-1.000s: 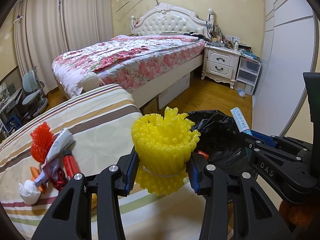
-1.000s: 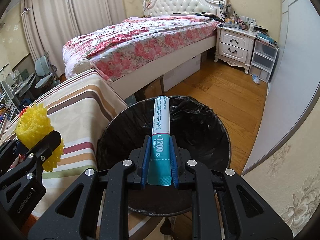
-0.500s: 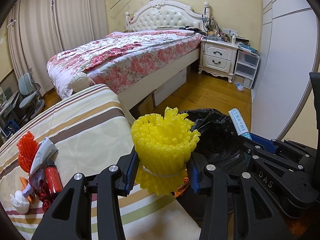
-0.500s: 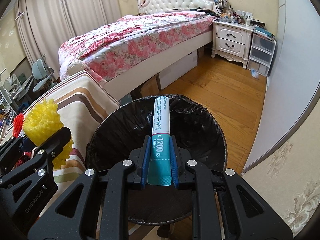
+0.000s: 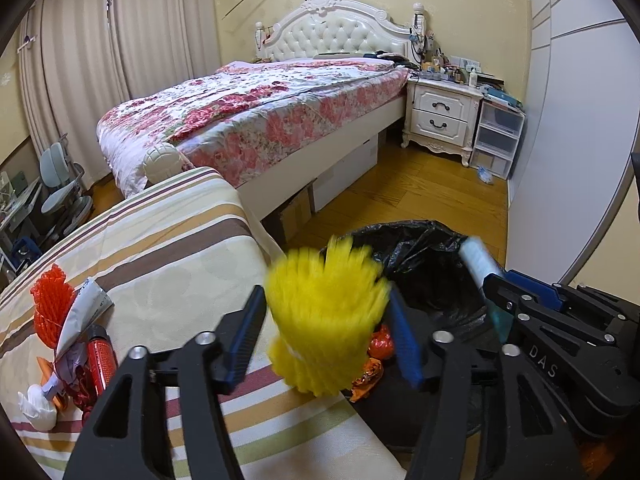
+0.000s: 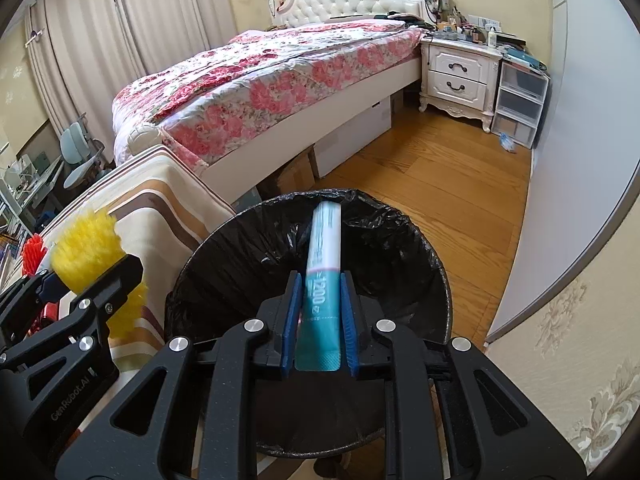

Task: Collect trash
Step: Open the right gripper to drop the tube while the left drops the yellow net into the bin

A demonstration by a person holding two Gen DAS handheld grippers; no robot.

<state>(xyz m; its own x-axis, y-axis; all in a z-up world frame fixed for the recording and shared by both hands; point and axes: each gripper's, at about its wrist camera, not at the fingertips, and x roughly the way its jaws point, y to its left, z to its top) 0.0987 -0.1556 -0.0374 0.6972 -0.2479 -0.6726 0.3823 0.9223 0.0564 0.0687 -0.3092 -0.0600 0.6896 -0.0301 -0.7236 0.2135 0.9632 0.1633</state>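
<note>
My left gripper [image 5: 326, 320] has opened, and the yellow foam net [image 5: 326, 312] shows blurred between its spread jaws, at the edge of the striped table beside the black-lined trash bin [image 5: 424, 256]. My right gripper [image 6: 319, 312] has its jaws parted around a teal and white tube [image 6: 322, 272], blurred, above the open bin [image 6: 396, 240]. The yellow net also shows in the right wrist view [image 6: 90, 248], with the left gripper beside it. Orange wrappers [image 5: 376, 344] lie in the bin.
More trash lies at the table's left: a red foam net [image 5: 50, 300], a crumpled silver tube [image 5: 82, 308], a red can [image 5: 100, 360], white tissue [image 5: 36, 404]. A floral bed [image 5: 260, 112], nightstand [image 5: 442, 114] and wood floor [image 6: 440, 184] lie beyond.
Both grippers have opened: the left jaws spread away from the yellow net, the right jaws loosened from the tube. Both things are motion-blurred. The left gripper moved right, toward the bin.
</note>
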